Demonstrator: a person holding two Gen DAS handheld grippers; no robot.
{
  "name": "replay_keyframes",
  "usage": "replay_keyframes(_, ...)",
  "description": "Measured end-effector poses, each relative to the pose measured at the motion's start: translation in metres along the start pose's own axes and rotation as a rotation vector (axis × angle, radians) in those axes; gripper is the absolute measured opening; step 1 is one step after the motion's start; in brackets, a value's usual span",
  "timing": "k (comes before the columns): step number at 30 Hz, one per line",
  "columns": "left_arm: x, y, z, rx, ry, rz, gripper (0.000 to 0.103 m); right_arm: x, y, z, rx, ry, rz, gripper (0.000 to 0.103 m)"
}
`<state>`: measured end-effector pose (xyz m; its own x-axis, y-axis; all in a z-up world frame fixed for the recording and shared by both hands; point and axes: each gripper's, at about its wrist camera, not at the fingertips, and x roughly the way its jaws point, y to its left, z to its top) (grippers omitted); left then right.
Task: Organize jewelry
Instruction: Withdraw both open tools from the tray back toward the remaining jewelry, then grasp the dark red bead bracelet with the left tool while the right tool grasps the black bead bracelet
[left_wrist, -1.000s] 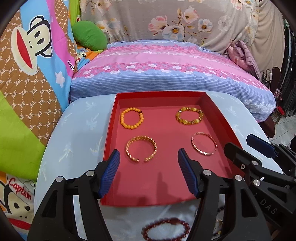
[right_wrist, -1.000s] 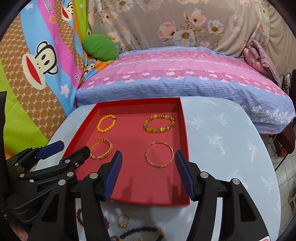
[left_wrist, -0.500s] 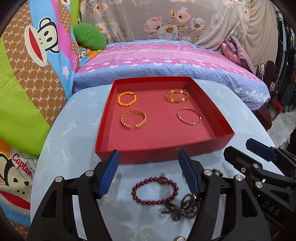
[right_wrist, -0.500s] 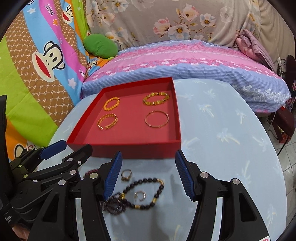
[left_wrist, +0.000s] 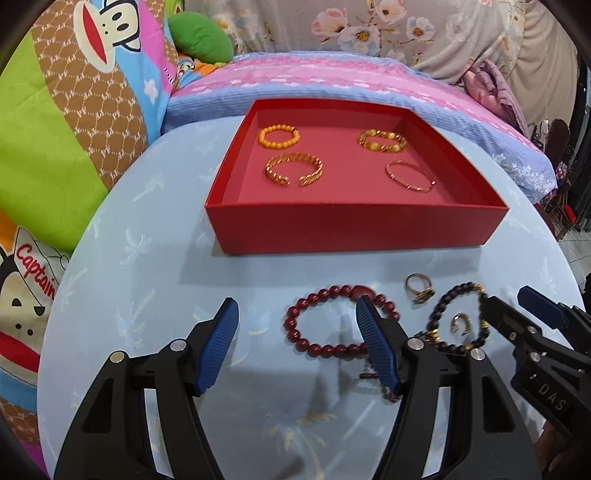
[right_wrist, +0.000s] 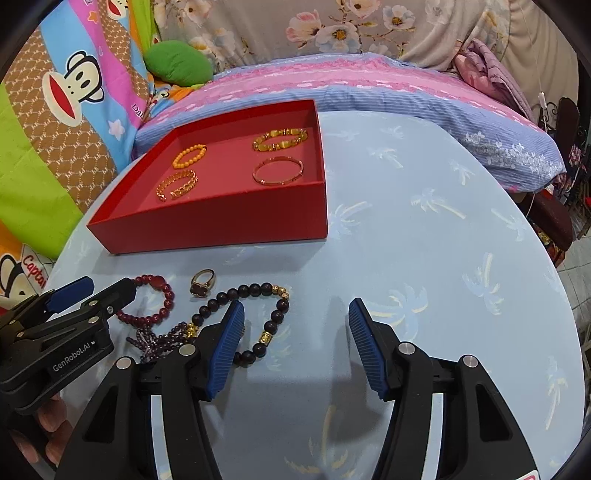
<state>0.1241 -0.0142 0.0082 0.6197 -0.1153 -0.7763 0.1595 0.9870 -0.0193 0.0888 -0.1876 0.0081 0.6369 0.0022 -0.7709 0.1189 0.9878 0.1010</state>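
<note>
Left wrist view: four bracelets already lie in the red tray (left_wrist: 354, 230). On the worktop (left_wrist: 147, 295) before it wait a red bead bracelet (left_wrist: 325, 345), a ring (left_wrist: 419, 288) and a dark bead bracelet (left_wrist: 443, 295). Both grippers' fingers are spread, holding nothing.

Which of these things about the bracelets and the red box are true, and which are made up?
1. Four bracelets lie in the red box. True.
2. The dark red bead bracelet is in the box. False: it lies on the table in front of the box.
3. The left claw is squeezing a bracelet. False: it is open and holds nothing.
4. A ring lies on the table by the black bead bracelet. True.
5. The right claw is open and holds nothing. True.
</note>
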Motion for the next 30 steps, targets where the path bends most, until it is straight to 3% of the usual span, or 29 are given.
replay_keyframes(23, 0.014, 0.005, -0.006, -0.001, 0.012, 0.030, 0.062, 0.010, 0.009, -0.007, -0.045, 0.013, -0.078, 0.030)
replay_keyframes(26, 0.014, 0.003, -0.006, 0.007, 0.009, 0.024, 0.058, 0.008, 0.009, -0.009, -0.045, 0.012, -0.073, 0.022)
replay_keyframes(30, 0.011, -0.003, -0.007, 0.030, 0.002, 0.010, 0.044, 0.006, 0.009, -0.011, -0.053, 0.013, -0.064, 0.012)
